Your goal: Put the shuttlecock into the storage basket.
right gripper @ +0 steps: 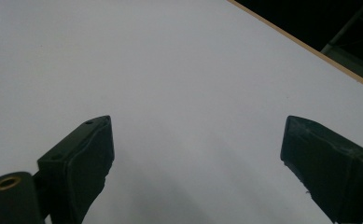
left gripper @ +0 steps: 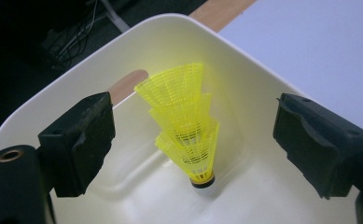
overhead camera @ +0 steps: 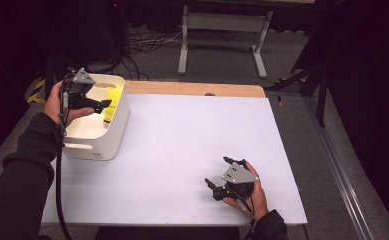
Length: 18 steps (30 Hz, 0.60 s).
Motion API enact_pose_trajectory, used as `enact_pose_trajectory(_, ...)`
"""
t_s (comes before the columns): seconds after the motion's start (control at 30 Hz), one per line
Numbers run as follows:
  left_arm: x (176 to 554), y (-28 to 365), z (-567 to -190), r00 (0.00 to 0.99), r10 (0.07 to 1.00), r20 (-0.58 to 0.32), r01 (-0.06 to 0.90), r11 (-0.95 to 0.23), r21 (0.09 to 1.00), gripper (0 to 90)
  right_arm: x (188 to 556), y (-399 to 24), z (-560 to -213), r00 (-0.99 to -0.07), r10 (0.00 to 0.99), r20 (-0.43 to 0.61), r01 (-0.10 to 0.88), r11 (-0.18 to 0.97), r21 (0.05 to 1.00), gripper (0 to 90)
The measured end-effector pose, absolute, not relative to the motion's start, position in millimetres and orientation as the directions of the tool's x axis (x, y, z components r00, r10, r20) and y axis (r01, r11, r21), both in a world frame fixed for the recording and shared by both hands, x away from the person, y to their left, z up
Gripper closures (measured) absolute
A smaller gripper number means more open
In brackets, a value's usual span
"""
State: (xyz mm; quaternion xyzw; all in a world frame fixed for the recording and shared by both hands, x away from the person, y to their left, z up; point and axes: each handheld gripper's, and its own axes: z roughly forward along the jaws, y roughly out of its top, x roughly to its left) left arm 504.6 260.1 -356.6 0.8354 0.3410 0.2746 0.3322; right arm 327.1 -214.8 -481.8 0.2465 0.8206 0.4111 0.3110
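shuttlecock stack point(overhead camera: 110, 103) partly hidden behind left tongs point(overhead camera: 103, 104), bin point(left gripper: 263, 196) cut by frame edges

Room dark, light falling on white tabletop point(overhead camera: 192, 150) at frame centre. Wooden edge strip point(overhead camera: 197, 89) along far side. Grey floor point(overhead camera: 222, 60) beyond; white desk frame point(overhead camera: 224, 25) top centre; loose cables point(overhead camera: 142, 42) upper left.

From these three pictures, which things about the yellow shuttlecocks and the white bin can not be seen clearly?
- How many shuttlecocks are nested: the left gripper view shows about three skirts overlapping, so the exact count stays unsure.
- High view: the left tongs cover most of the stack; the rest is too small.
- The bin: its near wall is cut off by the bottom edge of the left gripper view.
- Whether the cork touches the bin floor or leans on the wall: unclear.
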Motion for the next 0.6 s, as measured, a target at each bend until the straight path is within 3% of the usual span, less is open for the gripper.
enact_pose_trajectory(0.6, 463.1, 259.9, -347.9, 0.63, 0.74, 0.236, 0.213, -0.456, 0.864, 12.3, 325.9, -217.2, -478.4, -0.672, 0.671, -0.313, 0.147, 0.535, 0.832, 10.5)
